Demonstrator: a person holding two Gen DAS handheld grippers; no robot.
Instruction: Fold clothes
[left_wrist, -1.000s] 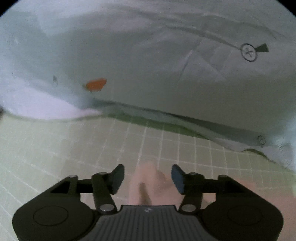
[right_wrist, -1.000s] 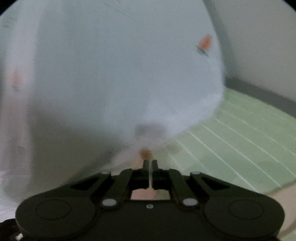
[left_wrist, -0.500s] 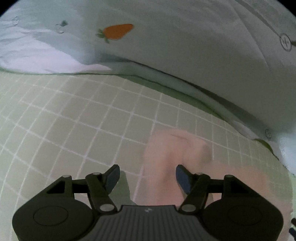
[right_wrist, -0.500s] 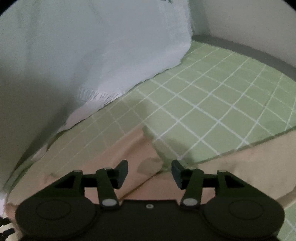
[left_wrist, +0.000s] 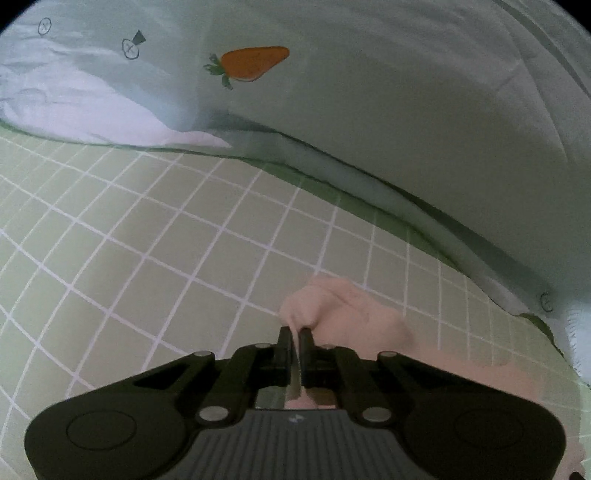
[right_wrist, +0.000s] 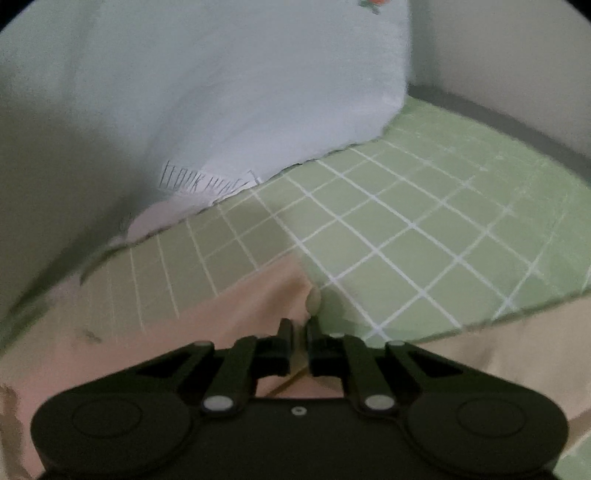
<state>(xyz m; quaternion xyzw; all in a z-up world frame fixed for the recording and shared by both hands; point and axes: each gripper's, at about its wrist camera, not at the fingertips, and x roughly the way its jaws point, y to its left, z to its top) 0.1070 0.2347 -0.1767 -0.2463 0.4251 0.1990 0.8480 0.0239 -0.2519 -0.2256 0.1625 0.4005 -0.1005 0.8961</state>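
Evidently soft and light, the pink garment (left_wrist: 343, 314) lies low in both frames on the green grid mat (left_wrist: 147, 236); left gripper (left_wrist: 294, 338) and right gripper (right_wrist: 298, 328) each pinch an edge.

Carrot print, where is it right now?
Left wrist view, upper middle: the orange carrot print sits on the pale green fabric, above the green checked sheet.
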